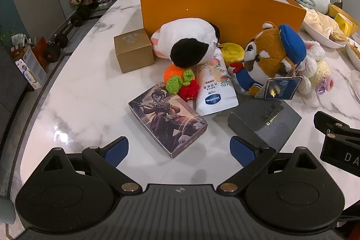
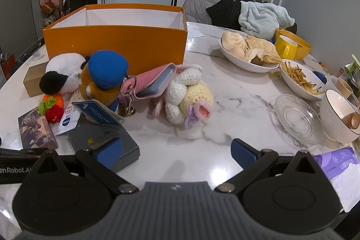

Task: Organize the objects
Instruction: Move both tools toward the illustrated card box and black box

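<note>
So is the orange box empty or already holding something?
As far as visible, empty: the orange box shows only bare white inner walls; its floor is hidden.

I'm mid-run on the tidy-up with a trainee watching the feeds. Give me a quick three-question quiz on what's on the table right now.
1. True or false: the orange box already holds some of the toys.
2. Which item lies closest in front of the left gripper? A) gold box B) illustrated card box C) glass plate
3. What brand name is printed on the white tube?

Key
1. False: as far as its inside shows, it is empty, and the toys sit on the marble table in front of it.
2. B
3. Vaseline
</note>
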{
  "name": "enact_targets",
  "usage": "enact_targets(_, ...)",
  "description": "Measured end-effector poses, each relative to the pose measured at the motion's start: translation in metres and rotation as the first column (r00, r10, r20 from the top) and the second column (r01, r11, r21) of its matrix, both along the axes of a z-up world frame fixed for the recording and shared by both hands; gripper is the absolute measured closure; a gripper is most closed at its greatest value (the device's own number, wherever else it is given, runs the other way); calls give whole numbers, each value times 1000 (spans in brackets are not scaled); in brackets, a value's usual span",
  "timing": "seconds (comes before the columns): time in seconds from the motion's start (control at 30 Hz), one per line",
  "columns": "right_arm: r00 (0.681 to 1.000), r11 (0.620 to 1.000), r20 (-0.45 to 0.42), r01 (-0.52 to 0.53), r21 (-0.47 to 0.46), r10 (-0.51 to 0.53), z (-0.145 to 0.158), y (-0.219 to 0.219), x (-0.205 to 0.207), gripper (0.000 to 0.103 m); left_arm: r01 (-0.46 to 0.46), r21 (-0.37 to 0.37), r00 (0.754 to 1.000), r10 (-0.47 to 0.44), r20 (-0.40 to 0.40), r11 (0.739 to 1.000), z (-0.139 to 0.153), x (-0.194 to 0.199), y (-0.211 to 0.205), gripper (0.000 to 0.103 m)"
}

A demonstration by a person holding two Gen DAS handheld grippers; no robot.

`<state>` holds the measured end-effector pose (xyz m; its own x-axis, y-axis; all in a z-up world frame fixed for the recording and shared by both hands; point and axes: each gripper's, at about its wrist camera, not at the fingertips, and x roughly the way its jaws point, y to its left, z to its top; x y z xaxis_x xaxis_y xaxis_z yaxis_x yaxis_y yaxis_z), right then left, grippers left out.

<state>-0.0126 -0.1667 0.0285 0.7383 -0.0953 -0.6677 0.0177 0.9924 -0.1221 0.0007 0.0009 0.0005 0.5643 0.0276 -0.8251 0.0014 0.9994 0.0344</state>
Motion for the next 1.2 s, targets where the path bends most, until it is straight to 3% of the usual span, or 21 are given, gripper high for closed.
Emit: enact_targets(1.2,999,1000,-23,-26,1,26,-8,6,5,1,-32,-8,999,32,2,999,-3,4,16,0)
